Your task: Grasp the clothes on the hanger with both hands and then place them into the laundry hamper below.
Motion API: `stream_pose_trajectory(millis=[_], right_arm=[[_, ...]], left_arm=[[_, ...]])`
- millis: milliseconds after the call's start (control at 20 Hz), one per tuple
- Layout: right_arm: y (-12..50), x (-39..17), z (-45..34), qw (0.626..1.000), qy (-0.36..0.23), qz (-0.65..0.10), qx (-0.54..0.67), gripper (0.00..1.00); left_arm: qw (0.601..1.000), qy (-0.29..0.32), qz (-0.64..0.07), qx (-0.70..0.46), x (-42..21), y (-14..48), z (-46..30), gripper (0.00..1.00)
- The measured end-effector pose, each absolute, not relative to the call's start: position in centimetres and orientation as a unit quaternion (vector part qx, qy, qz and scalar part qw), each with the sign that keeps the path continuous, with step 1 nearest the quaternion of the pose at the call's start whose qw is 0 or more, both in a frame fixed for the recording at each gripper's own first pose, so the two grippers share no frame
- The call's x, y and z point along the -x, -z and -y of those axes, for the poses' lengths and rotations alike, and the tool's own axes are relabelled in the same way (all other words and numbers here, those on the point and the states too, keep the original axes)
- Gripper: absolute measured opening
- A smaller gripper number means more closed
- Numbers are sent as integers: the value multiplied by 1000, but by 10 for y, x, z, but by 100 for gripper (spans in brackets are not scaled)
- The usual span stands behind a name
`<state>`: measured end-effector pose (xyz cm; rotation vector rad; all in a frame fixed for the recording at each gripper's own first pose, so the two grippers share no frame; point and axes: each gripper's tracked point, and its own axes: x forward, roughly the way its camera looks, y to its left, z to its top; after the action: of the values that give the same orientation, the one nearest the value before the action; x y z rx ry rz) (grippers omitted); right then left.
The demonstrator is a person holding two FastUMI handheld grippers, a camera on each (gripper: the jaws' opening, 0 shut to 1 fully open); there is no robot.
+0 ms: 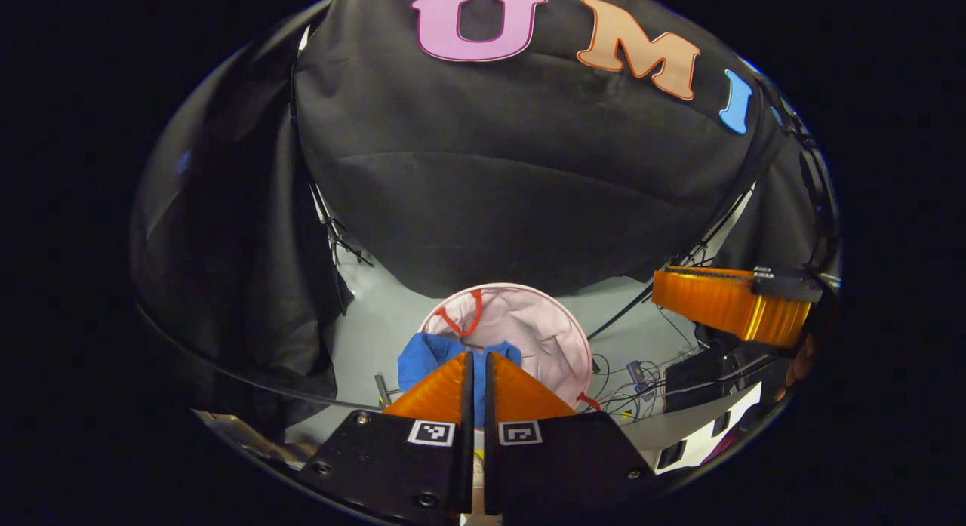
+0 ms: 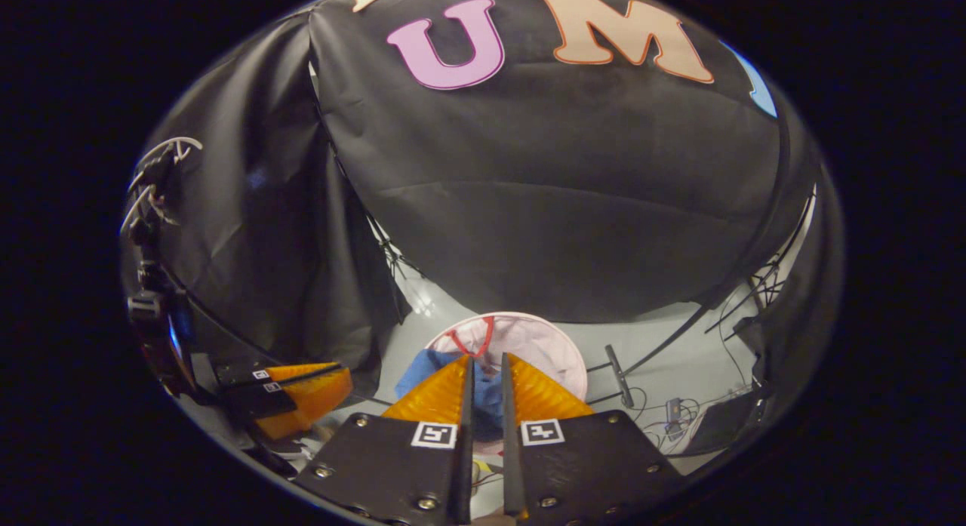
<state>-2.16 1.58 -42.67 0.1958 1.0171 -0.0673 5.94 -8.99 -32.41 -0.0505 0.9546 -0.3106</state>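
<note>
- Blue cloth (image 1: 423, 358) drapes over the pink hamper's (image 1: 562, 337) near rim in the left gripper view, partly inside. The left hand-held gripper (image 1: 478, 371) is clenched to a slit, gripping nothing I can see. The other gripper (image 1: 728, 303) hangs at right.
- Right gripper view: the right hand-held gripper (image 2: 487, 375) is narrowly parted above the cloth (image 2: 419, 371); grip unclear. It adds the hanger (image 2: 155, 160), bare. Risk: the overhanging cloth may slide to the floor (image 2: 664, 375).

Blue clothes (image 1: 423, 356) in pink hamper (image 1: 551, 337)

Recording booth or lab, black cloth walls (image 1: 528, 179); loose cables (image 2: 679, 413) on grey floor (image 1: 377, 330)
</note>
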Motion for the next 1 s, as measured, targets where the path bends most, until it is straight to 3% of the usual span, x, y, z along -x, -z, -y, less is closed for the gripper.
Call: stream_pose_trajectory(millis=[1000], right_arm=[[409, 31, -9, 876, 45, -472, -87, 17]], left_arm=[[887, 153, -436, -4, -76, 312, 80, 7]])
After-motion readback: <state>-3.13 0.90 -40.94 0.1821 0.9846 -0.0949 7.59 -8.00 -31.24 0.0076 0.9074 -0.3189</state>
